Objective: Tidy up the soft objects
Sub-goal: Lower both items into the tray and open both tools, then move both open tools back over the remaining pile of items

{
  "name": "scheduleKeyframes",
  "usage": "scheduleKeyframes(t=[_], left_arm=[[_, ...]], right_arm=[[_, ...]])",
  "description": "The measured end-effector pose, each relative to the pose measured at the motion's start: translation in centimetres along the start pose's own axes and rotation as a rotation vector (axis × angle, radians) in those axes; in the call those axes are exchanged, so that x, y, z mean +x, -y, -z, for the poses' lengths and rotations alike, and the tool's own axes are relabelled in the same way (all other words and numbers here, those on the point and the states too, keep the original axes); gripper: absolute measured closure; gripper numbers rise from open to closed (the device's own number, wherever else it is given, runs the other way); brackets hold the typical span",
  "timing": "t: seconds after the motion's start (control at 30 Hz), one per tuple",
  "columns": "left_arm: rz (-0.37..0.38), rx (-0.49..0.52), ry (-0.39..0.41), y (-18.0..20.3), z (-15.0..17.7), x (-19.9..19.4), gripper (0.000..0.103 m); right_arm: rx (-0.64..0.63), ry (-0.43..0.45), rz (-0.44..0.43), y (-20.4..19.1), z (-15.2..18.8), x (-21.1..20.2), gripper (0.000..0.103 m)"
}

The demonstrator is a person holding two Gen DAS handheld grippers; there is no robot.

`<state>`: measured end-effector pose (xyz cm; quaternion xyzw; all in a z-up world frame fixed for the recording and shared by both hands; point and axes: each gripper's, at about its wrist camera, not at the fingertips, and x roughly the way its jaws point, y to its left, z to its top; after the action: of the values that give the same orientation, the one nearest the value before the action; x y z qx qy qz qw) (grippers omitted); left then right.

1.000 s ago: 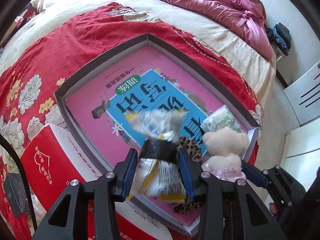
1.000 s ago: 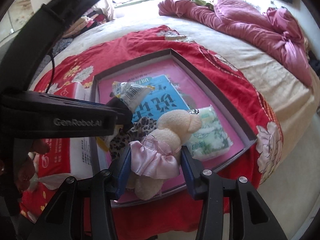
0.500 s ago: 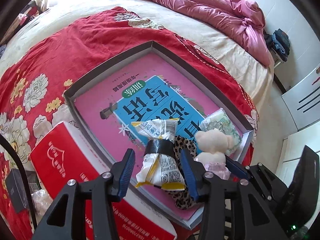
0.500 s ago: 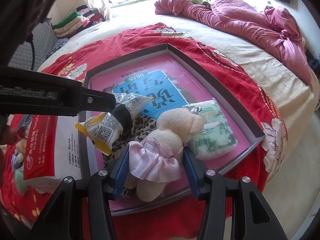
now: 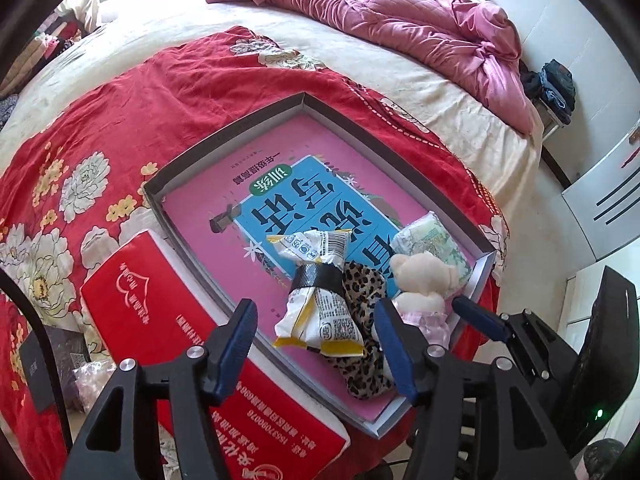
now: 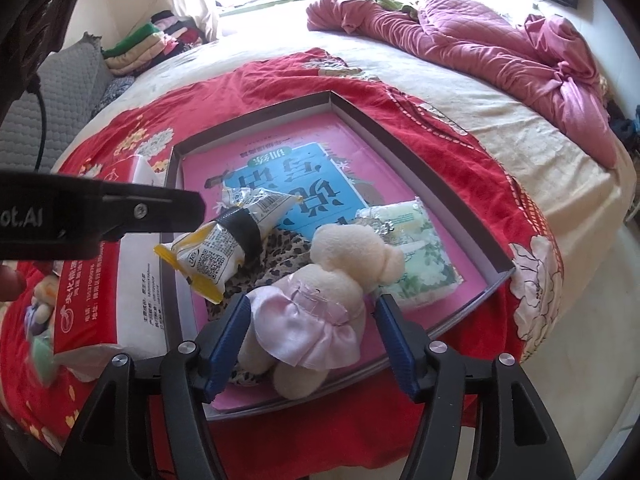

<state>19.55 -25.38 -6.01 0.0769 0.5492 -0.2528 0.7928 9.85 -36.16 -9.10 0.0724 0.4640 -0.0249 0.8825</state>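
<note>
Four soft items in tray (image 5: 224, 140): snack pack (image 5: 320, 300), leopard cloth (image 5: 362, 280), plush bear (image 6: 320, 296), tissue pack (image 6: 412, 256). Both grippers, L (image 5: 316, 344) & R (image 6: 314, 344), wide open, empty. Looks nrly done.

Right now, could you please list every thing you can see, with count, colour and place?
Tray: 1, grey rim, on the red blanket.
Book: 1, pink and blue, flat in the tray.
Snack bag: 1, white-yellow with black tape, lying on the leopard cloth.
Leopard cloth: 1, brown spotted, tray's near corner.
Teddy: 1, cream, pink skirt, between the right fingers.
Tissue pack: 1, green-white, beside the teddy.
Red pack: 1, red, left of the tray.
Red blanket: 1, floral, on the bed.
Pink quilt: 1, far side.
Left gripper: open.
Right gripper: open.
</note>
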Motion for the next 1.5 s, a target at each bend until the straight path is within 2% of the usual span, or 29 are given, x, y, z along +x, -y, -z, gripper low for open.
scheduleKeyframes(t=[0.27, 0.67, 1.5], left_arm=[[-0.01, -0.015, 0.02, -0.5, 0.9, -1.2, 0.034], [-0.031, -0.016, 0.053, -0.3, 2.3, -3.4, 0.023], [-0.053, -0.043, 0.16, -0.4, 5.9, -10.5, 0.021]], right_arm=[[0.019, 0.024, 0.015, 0.9, 0.1, -2.2, 0.029], [0.039, 0.089, 0.084, 1.8, -0.7, -5.4, 0.026], [0.048, 0.247, 0.115, 0.0, -1.9, -13.5, 0.025]])
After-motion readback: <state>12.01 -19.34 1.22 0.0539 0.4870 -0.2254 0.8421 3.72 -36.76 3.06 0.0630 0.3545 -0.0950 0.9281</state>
